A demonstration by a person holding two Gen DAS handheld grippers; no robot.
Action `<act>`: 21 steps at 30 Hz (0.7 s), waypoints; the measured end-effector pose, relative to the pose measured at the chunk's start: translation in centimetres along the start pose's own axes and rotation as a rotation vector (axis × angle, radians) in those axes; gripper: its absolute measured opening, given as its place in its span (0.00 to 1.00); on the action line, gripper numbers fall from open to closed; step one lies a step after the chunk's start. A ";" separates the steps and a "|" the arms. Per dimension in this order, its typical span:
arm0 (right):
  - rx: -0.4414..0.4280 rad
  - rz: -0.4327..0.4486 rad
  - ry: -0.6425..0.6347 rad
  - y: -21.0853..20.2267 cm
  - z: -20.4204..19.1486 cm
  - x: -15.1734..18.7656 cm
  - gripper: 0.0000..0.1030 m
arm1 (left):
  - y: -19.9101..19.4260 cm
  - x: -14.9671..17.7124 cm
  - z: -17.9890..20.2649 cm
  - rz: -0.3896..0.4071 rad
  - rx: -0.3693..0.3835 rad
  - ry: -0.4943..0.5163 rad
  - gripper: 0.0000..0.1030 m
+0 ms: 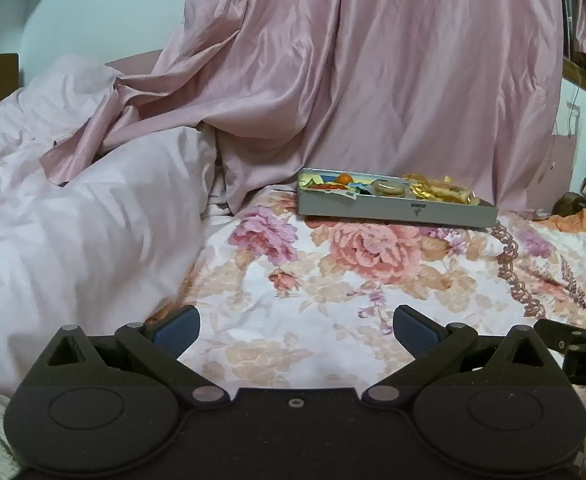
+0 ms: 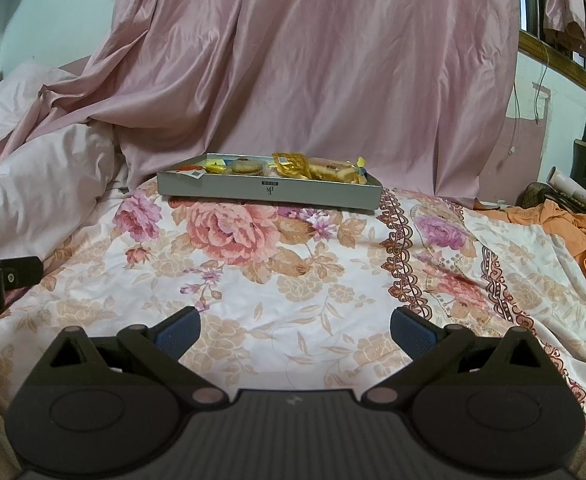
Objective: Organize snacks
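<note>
Both tools, left tool [image 1: 296,330] and right tool [image 2: 295,330], hang spread and empty over the bed [image 2: 293,280]. I'd approach the snack tray [image 2: 269,193] ahead low, picking one wrapper at a time.

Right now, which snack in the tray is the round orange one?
The small orange ball near the grey tray's left end; the other snacks are flat wrapped packets or biscuits.

The grey box [image 2: 269,191] wall hides most snacks [image 2: 289,165]; their wrappers are unreadable.
</note>
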State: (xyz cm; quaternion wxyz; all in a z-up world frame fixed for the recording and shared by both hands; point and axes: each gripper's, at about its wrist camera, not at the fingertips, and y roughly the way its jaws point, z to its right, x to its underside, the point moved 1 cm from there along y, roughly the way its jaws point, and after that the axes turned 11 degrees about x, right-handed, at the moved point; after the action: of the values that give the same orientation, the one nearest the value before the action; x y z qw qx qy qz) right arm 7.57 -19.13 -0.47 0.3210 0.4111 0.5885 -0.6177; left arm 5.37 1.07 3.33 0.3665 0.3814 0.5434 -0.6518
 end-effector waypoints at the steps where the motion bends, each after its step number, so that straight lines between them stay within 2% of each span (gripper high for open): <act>1: 0.000 0.000 0.000 0.0 0.0 0.0 1.00 | 0.0 0.0 0.0 -0.001 -0.004 0.003 0.99; 21: 0.009 -0.018 -0.003 0.2 -0.3 0.0 1.00 | 0.4 -0.5 0.0 -0.012 -0.029 -0.013 0.99</act>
State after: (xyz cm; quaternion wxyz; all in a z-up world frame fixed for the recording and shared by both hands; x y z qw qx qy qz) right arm 7.76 -18.85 -0.55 0.3144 0.4064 0.5888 -0.6239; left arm 5.94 1.06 3.57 0.3713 0.3685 0.5529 -0.6486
